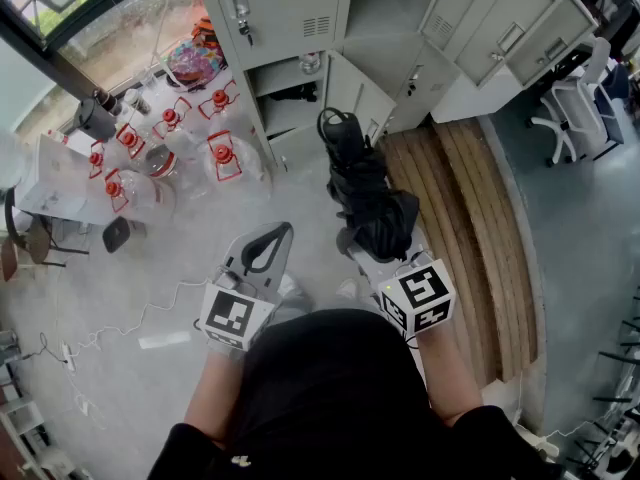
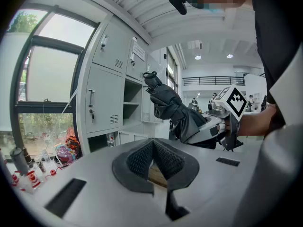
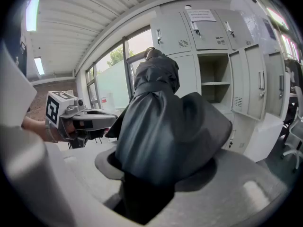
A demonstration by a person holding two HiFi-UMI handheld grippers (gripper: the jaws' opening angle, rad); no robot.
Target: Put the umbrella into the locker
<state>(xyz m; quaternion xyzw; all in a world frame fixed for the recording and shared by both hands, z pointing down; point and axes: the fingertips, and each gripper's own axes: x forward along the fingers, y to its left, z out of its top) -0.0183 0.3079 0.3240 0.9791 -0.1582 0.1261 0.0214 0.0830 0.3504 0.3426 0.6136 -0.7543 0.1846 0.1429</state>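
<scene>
In the head view, I am standing before the grey lockers [image 1: 290,8] with both forearms reaching forward and tilting slightly down. My right hand-held gripper [image 1: 375,256] is grasping the folded black umbrella [image 1: 362,188]. The umbrella is pointing toward an open locker door [image 1: 355,93] and is outside the lockers, over the floor. Only this view is showing the clear jugs with red handles [image 1: 170,138] on the floor at left and the wooden boards [image 1: 470,218] at right.

In the left gripper view, my left hand-held gripper [image 2: 152,143] is clenched, its pads meeting at the tips with nothing between them. A bottle [image 2: 110,140] is standing in a low open compartment.

In the right gripper view, umbrella fabric is filling the gap between the jaws. Beyond it, an open compartment with a shelf [image 3: 211,83] is showing.
</scene>
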